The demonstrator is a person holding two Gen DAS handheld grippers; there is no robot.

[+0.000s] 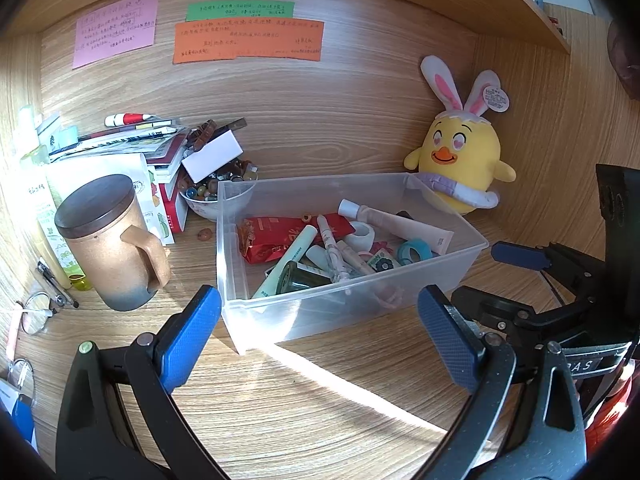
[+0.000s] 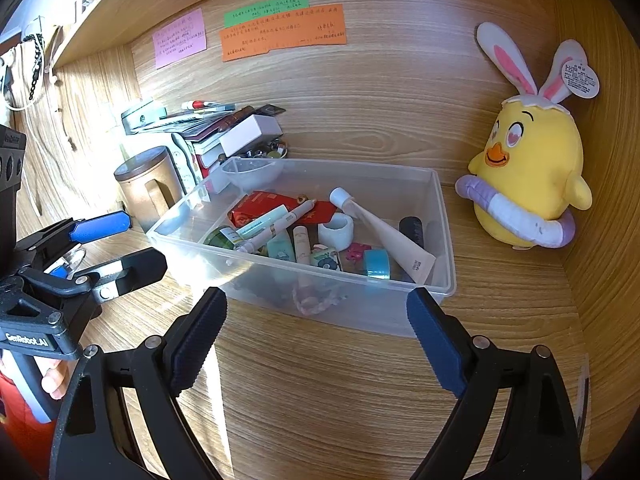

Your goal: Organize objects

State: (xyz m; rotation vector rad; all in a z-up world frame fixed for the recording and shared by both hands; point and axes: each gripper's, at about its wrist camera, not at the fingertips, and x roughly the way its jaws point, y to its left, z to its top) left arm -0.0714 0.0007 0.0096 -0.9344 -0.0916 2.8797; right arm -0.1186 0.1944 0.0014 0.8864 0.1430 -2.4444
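Clearly both tools hang idle above the wooden desk [image 1: 320,400], short of the clear plastic bin [image 1: 472,246] that holds the small clutter. The left gripper [image 1: 320,336] has its jaws spread wide with nothing between them, and the right gripper [image 2: 316,336] likewise stands wide and empty. Inside the bin lie a red packet [image 1: 280,236], a white tube [image 2: 384,228], a roll of blue tape [image 2: 377,264], pens and other oddments, all heaped loosely. A brown lidded mug [image 1: 112,240] stands to the bin's left, and a yellow plush chick [image 2: 528,168] sits to its right. The sensible next move, I judge, is to pick one item lying on top, such as the tube, and come down along its narrow side so neighbouring pieces are not dragged along.
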